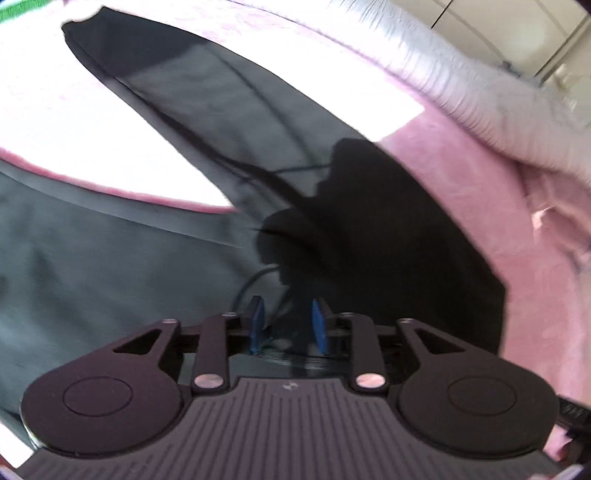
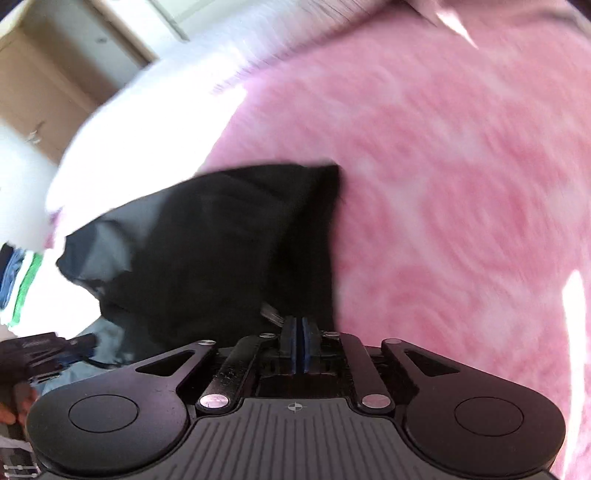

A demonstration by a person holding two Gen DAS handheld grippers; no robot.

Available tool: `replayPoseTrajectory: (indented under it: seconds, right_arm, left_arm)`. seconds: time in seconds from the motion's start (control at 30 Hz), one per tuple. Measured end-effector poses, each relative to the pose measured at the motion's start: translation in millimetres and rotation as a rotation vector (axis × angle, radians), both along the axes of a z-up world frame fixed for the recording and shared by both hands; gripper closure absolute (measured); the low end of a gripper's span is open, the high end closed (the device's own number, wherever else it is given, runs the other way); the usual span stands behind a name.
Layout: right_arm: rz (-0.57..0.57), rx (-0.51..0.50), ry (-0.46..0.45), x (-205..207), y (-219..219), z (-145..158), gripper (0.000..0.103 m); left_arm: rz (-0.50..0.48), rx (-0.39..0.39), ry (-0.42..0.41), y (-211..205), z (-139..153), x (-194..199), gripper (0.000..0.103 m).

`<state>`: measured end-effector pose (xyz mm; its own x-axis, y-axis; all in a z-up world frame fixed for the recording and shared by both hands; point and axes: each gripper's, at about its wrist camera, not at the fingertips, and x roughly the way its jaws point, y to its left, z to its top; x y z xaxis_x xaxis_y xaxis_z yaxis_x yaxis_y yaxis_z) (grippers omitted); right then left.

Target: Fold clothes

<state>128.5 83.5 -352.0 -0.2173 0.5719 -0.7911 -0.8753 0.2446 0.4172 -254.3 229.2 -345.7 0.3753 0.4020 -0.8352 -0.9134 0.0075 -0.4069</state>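
A dark grey-black garment lies spread over a pink blanket in the left wrist view, one long part reaching to the upper left. A thin dark cord runs across it. My left gripper hovers low over the cloth, open, its blue pads apart. In the right wrist view my right gripper is shut on the edge of the dark garment, which bunches up ahead with a corner over the pink blanket. The view is blurred.
A white ribbed cloth lies along the blanket's far side, with pale cupboard doors behind. In the right wrist view a stack of folded clothes sits at far left, and the other gripper, held by a hand, is at lower left.
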Motion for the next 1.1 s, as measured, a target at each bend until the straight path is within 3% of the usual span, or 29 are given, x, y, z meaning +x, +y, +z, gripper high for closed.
replayPoseTrajectory:
  seconds: [0.07, 0.17, 0.23, 0.3, 0.43, 0.47, 0.53, 0.67, 0.73, 0.83, 0.93, 1.0, 1.07, 1.1]
  right_arm:
    - [0.037, -0.031, -0.054, -14, 7, 1, 0.089]
    - [0.024, -0.122, -0.096, -24, 11, -10, 0.087]
    - [-0.014, -0.161, -0.089, -20, 9, -13, 0.085]
    - [-0.064, -0.188, -0.071, -13, 5, -15, 0.083]
    - [-0.105, -0.222, -0.032, 6, 6, -9, 0.08]
    - [-0.09, -0.226, -0.036, 12, 10, -7, 0.079]
    - [-0.042, -0.227, -0.061, 30, 22, -4, 0.078]
    - [0.078, -0.225, -0.094, 80, 53, -11, 0.078]
    - [0.135, -0.235, -0.077, 112, 70, -20, 0.078]
    - [0.236, -0.251, -0.053, 158, 93, -30, 0.078]
    - [0.293, -0.259, 0.012, 186, 113, -35, 0.076]
    - [0.301, -0.262, 0.105, 194, 127, -40, 0.064]
    - [0.309, -0.263, 0.197, 202, 140, -44, 0.043]
    - [0.313, -0.264, 0.244, 206, 147, -47, 0.042]
  left_arm:
    - [-0.016, -0.021, -0.051, 12, 1, 11, 0.075]
    - [-0.054, -0.002, -0.038, 24, 10, 22, 0.066]
    - [-0.086, -0.044, -0.122, 30, 9, 28, 0.061]
    - [-0.135, -0.134, -0.191, 42, -3, 44, 0.061]
    - [-0.153, -0.23, -0.175, 46, -30, 90, 0.061]
    - [-0.15, -0.233, -0.151, 41, -34, 98, 0.064]
    - [-0.124, -0.216, -0.097, 31, -39, 107, 0.103]
    - [0.132, 0.029, -0.071, -1, -9, 75, 0.103]
    - [0.291, 0.14, 0.016, -24, 8, 54, 0.1]
    - [0.62, 0.188, 0.174, -67, 20, 29, 0.084]
    - [0.791, 0.094, 0.145, -116, 19, 27, 0.076]
    - [0.837, 0.045, 0.069, -153, 15, 45, 0.067]
    - [0.892, -0.026, -0.038, -195, 7, 71, 0.067]
    - [0.935, -0.055, -0.101, -219, 2, 82, 0.066]
